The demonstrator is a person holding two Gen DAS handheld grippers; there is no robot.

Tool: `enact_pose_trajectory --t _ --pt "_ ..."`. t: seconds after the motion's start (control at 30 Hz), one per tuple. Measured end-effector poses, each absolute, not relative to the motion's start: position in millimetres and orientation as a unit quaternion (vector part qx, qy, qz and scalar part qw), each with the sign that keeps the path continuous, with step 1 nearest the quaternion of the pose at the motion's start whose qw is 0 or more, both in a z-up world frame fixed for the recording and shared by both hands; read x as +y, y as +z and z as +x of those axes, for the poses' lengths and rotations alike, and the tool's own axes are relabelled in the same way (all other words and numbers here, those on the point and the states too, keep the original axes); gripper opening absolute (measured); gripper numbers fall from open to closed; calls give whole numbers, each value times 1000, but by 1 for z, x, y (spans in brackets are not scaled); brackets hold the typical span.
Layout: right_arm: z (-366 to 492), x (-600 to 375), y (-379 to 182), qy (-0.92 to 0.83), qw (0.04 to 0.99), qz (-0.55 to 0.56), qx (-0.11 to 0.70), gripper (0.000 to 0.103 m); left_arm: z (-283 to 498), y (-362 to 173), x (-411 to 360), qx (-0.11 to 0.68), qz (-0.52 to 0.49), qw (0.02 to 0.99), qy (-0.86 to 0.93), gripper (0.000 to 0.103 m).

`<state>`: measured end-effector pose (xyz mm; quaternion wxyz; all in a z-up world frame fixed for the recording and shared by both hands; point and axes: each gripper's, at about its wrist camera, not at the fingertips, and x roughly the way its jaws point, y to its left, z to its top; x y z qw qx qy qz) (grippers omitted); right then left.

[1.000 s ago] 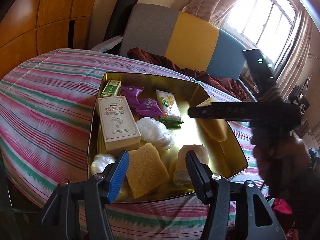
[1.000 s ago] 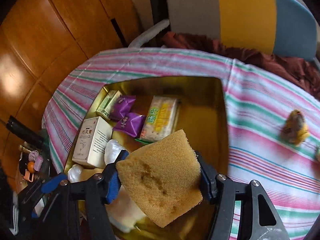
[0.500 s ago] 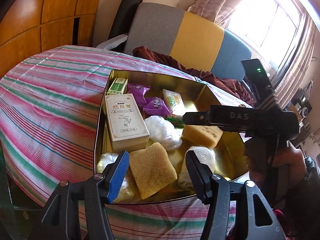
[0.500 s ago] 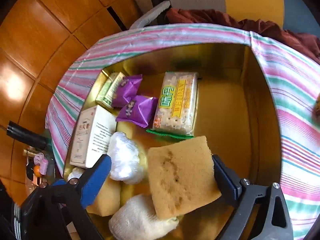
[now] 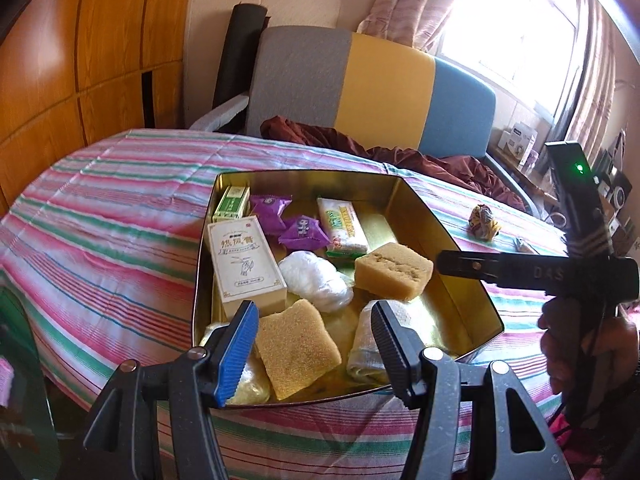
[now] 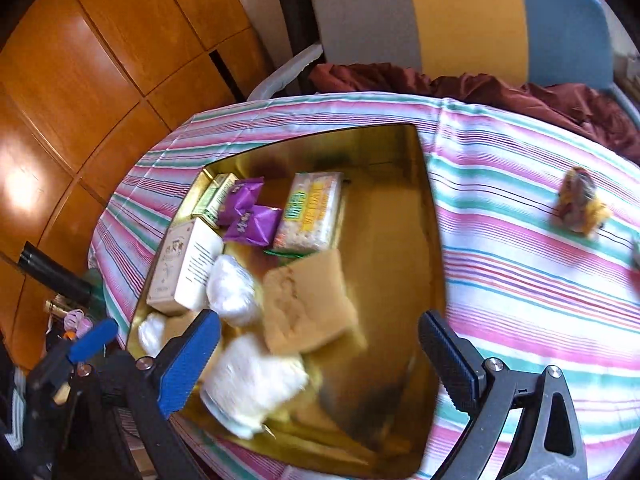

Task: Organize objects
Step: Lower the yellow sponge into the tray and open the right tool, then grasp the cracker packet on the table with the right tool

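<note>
A gold tin [image 5: 420,216] sits on the striped tablecloth. It holds a white carton [image 5: 246,264], a small green box [image 5: 232,202], purple packets [image 5: 302,232], a cracker pack [image 5: 344,226], white wads [image 5: 314,280], a rolled cloth [image 5: 368,344] and two sponges. One sponge [image 6: 308,304] lies loose mid-tin, ahead of my right gripper [image 6: 320,328], whose jaws are opening with nothing between them. The other sponge [image 5: 296,346] lies at the tin's near edge, below my left gripper [image 5: 312,332], which is open and holds nothing.
A crumpled yellow-and-grey object [image 5: 484,222] lies on the cloth to the right of the tin. A grey, yellow and blue chair [image 5: 360,88] with maroon fabric [image 5: 400,152] stands behind the table. Wooden cabinets [image 5: 100,40] fill the left side.
The right gripper lowered the sponge into the tin, let it go and spread its jaws wide, then drew back toward the right. The left gripper rose slightly.
</note>
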<state>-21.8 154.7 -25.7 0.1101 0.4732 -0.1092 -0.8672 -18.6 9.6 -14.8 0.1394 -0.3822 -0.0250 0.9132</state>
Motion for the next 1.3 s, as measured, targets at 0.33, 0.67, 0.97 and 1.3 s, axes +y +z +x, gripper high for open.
enact_pose_trajectory --t 0.33,0.67,0.97,1.3 --pt "7 235 -17 -881 37 455 -123 100 -9 -1 44 23 -362 168 917 59" --pt "25 337 -13 -878 -70 452 -141 100 -5 1 84 55 -365 214 905 59" --pt "38 437 -24 -850 -174 472 -154 100 1 -7 121 71 -379 260 885 59" --pt "-9 464 -38 -856 -170 485 -60 100 0 -10 147 68 -391 302 867 59"
